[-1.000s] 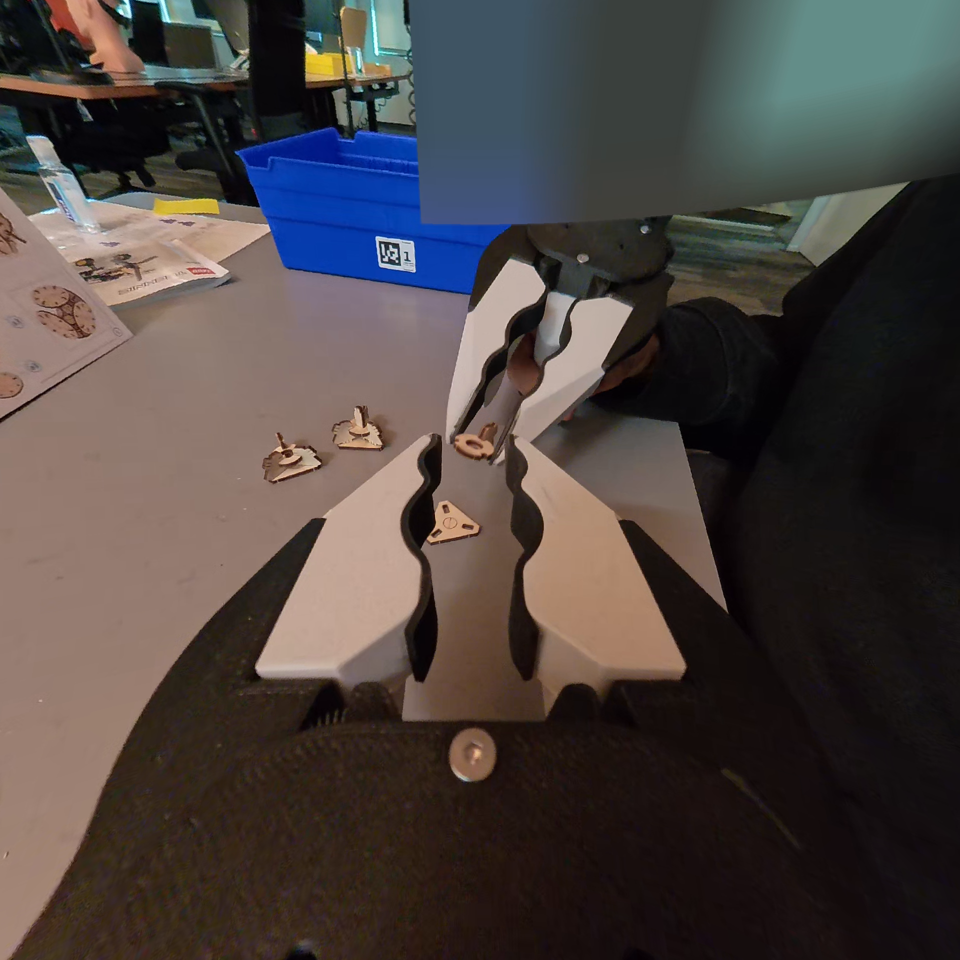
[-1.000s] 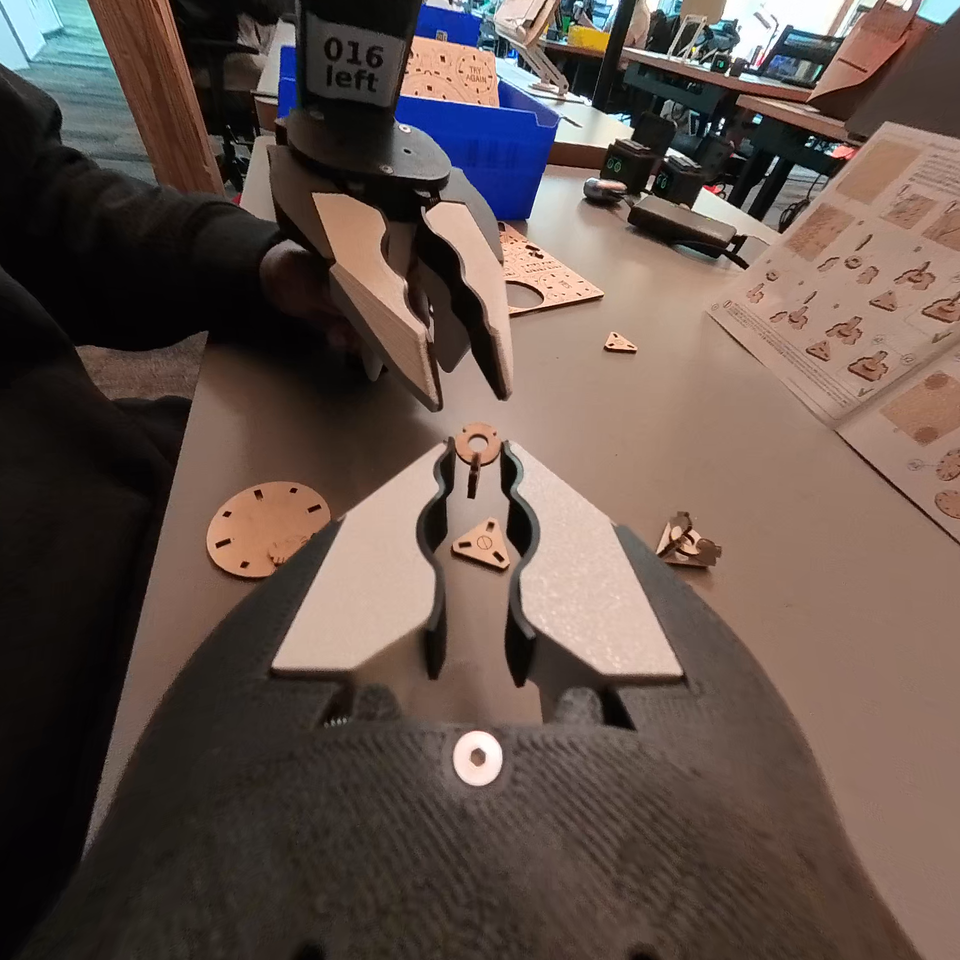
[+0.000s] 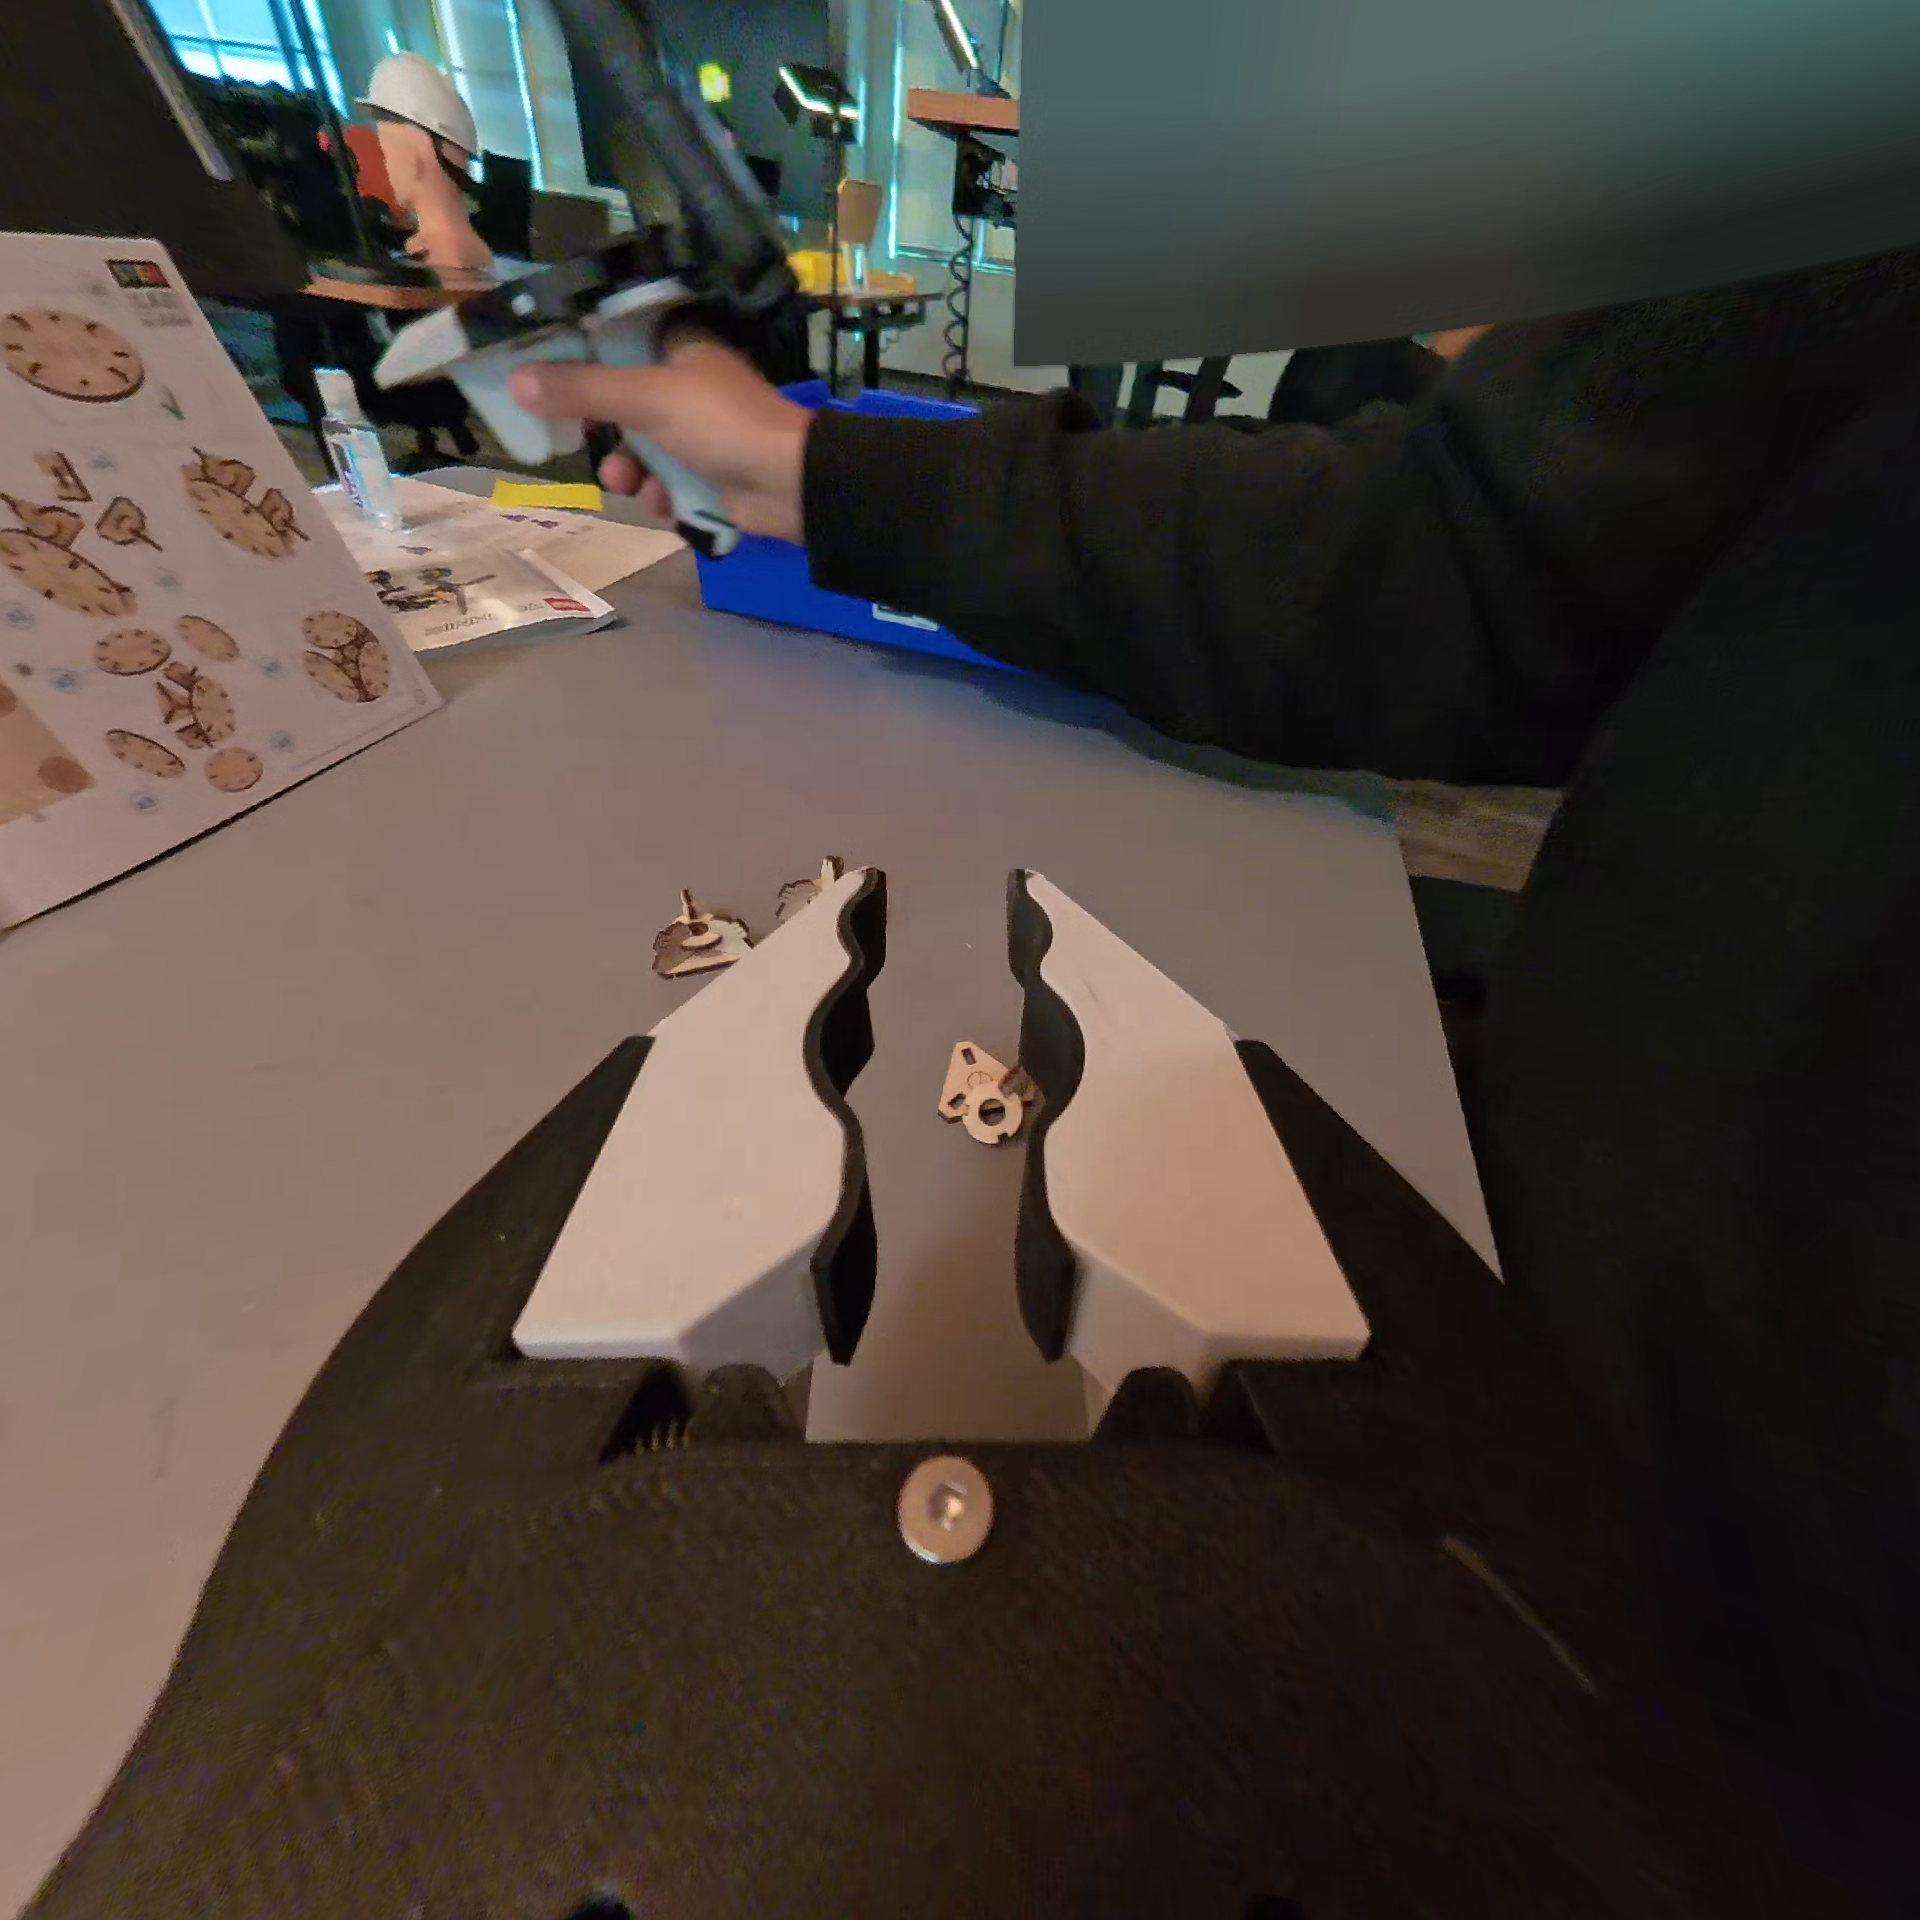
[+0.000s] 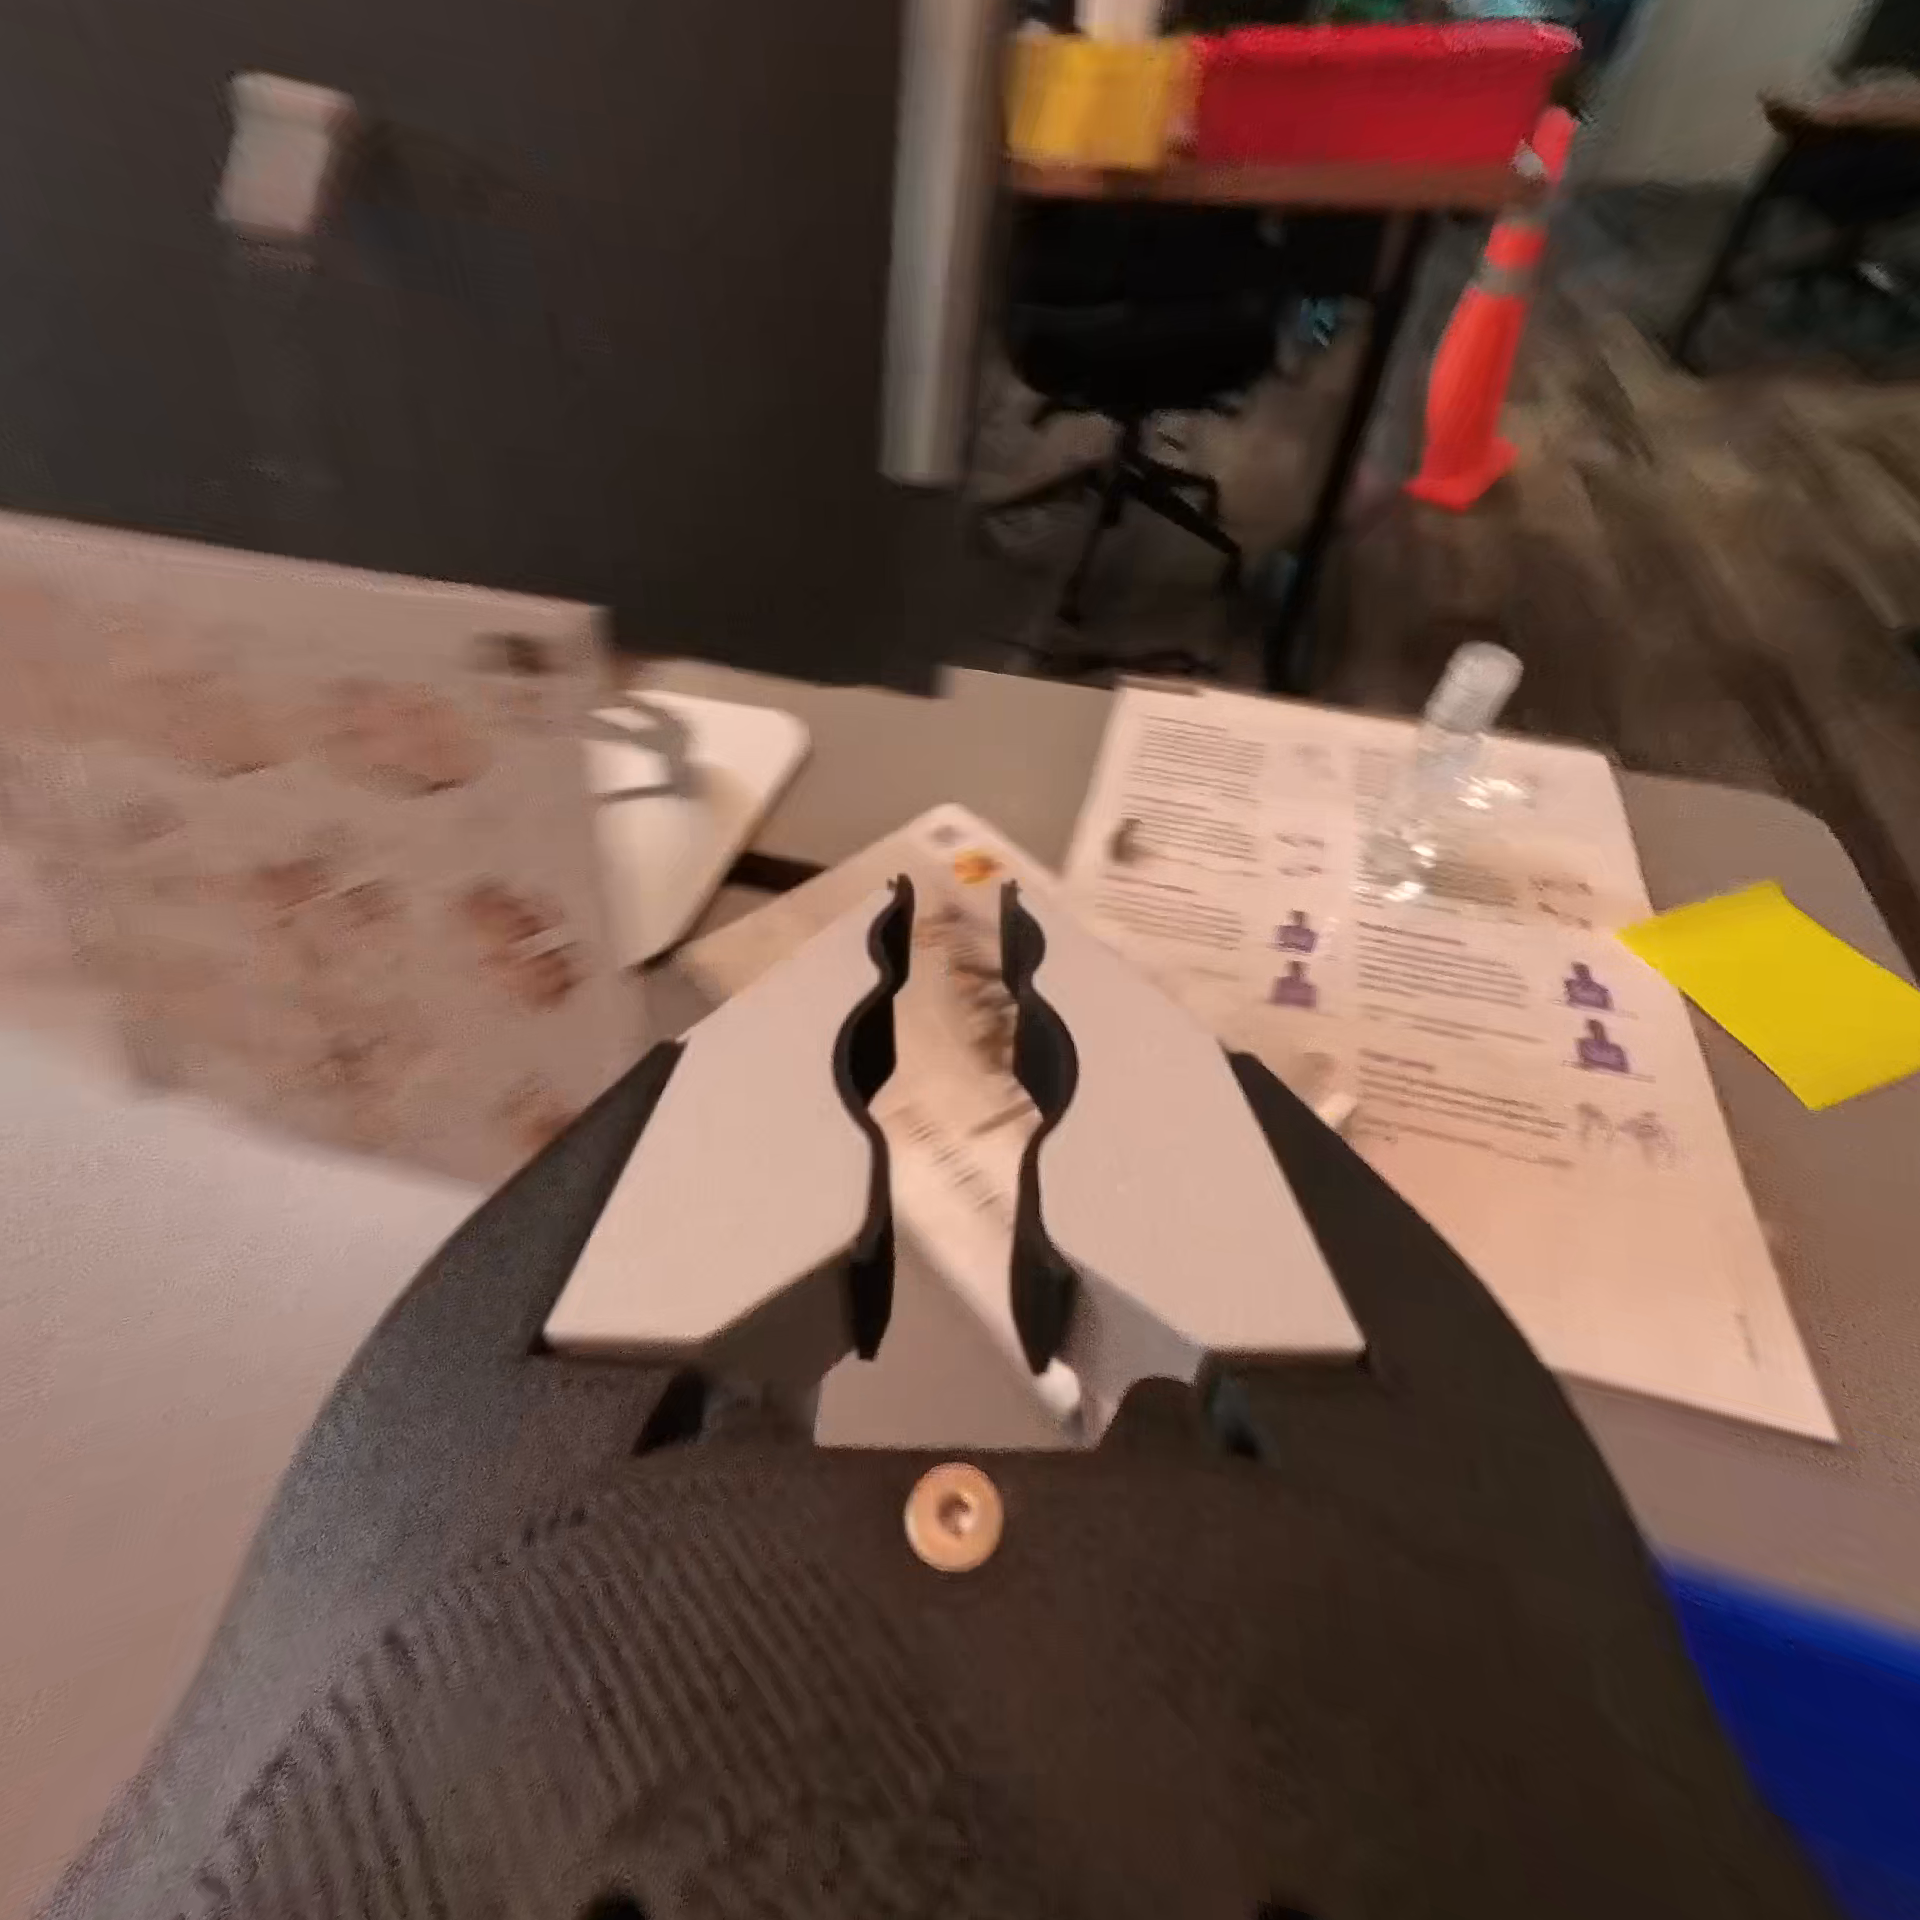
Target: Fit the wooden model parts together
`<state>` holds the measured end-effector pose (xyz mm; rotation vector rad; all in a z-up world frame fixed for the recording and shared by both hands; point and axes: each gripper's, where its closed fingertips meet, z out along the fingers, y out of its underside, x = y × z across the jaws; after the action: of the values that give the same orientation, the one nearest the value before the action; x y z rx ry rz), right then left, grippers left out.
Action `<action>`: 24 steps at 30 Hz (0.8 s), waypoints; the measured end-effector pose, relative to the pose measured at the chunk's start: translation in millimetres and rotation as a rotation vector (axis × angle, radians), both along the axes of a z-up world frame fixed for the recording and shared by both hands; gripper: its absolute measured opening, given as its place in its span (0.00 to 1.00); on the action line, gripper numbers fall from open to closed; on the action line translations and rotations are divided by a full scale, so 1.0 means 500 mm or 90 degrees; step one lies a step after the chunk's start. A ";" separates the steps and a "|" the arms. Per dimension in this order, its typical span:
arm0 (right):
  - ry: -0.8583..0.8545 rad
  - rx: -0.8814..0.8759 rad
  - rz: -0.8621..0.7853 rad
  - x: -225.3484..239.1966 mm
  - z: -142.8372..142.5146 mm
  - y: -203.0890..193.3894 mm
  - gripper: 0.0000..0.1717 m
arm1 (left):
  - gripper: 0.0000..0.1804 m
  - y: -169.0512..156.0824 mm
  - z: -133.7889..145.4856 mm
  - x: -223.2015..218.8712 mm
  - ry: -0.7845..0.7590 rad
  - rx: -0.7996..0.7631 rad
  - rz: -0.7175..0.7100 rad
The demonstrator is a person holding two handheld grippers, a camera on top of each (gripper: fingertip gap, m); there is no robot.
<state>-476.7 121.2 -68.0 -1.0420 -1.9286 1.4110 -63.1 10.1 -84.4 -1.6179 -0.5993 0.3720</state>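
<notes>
In the left wrist view my left gripper is open, low over the grey table. A small wooden triangle lies on the table between its fingers, with a wooden ring piece resting on it, close to the right finger. Neither pad presses on them. Two small assembled wooden pieces lie just left of the left fingertip. My right gripper, held in a hand, is raised far off at the upper left. In the blurred right wrist view it is open with nothing between its fingers, above a booklet.
A large instruction sheet stands at the left. A printed paper sheet, a clear bottle and a yellow note lie beyond. A blue bin sits behind a dark sleeve. The table edge runs at the right.
My right gripper let go of the ring piece, which now lies on the triangle, and swung up and away to the far left. My left gripper stayed open and moved forward over the pieces.
</notes>
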 end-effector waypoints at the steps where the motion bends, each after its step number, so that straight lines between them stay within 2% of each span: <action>1: -0.026 0.002 -0.042 -0.057 -0.023 0.015 0.08 | 0.12 0.000 -0.001 0.001 0.007 -0.008 0.003; 5: -0.141 -0.026 -0.138 -0.202 -0.097 0.042 0.10 | 0.12 -0.004 -0.003 0.004 0.012 -0.020 0.007; 8: -0.197 0.017 -0.127 -0.249 -0.157 0.016 0.15 | 0.13 -0.010 0.004 0.007 0.005 0.003 0.003; 11: -0.199 0.095 -0.097 -0.276 -0.193 -0.020 0.16 | 0.13 -0.019 0.005 0.000 -0.005 0.018 0.012; 15: -0.192 0.100 -0.054 -0.292 -0.192 -0.064 0.17 | 0.13 -0.025 0.003 -0.009 -0.021 0.031 0.014; 17: -0.200 0.113 -0.036 -0.291 -0.198 -0.075 0.13 | 0.13 -0.024 0.004 -0.010 -0.022 0.032 0.012; 20: -0.223 0.151 -0.039 -0.286 -0.219 -0.067 0.03 | 0.13 -0.021 -0.001 -0.012 -0.023 0.022 0.012; 24: -0.209 0.079 -0.033 -0.263 -0.191 -0.061 0.00 | 0.13 -0.023 -0.005 -0.015 -0.020 0.012 0.019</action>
<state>-608.1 90.5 -163.4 -1.3188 -2.1695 1.1294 -70.6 -1.3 -87.0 -1.6005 -0.6499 0.3632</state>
